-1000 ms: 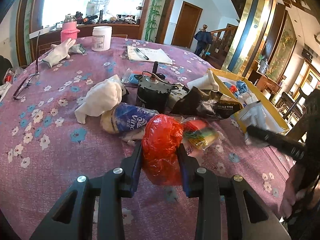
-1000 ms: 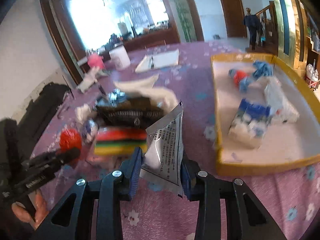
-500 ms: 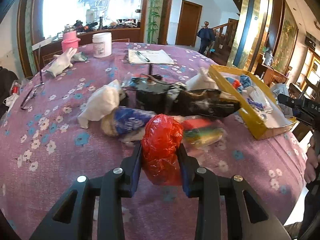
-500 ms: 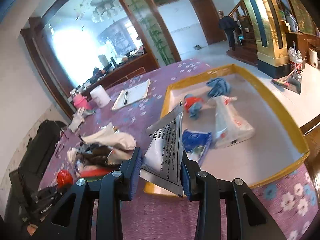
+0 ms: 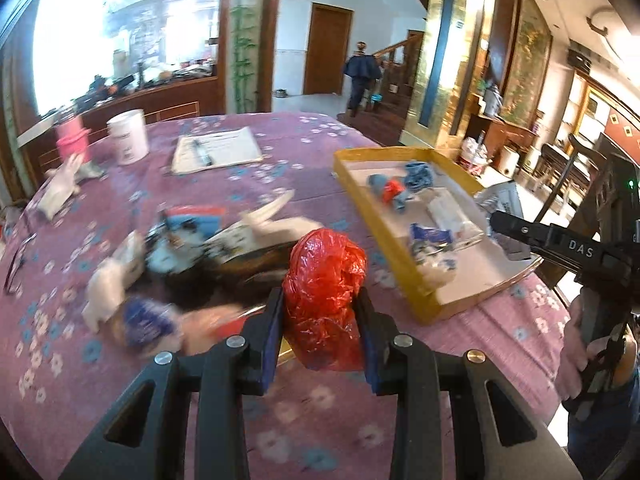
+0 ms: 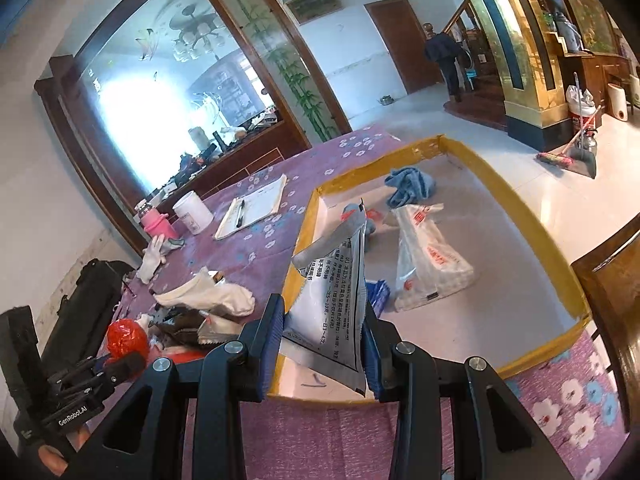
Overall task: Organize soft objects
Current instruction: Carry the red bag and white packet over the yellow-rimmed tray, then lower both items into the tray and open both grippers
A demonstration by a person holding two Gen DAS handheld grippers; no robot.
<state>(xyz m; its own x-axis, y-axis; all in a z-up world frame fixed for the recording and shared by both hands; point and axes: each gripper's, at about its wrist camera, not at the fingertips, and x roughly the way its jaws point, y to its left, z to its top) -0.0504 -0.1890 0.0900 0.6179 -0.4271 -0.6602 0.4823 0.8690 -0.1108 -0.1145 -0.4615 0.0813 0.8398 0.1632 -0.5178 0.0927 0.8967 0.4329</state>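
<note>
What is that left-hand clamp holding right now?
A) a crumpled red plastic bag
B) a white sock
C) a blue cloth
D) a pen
A: the left gripper is shut on the crumpled red plastic bag, its pads pressing on both sides of it.

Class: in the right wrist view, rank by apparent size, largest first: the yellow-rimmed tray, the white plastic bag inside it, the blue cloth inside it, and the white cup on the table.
1. yellow-rimmed tray
2. white plastic bag
3. blue cloth
4. white cup

The cloth and the cup look close in size, and the cup sits farther back, so their order is unsure.
</note>
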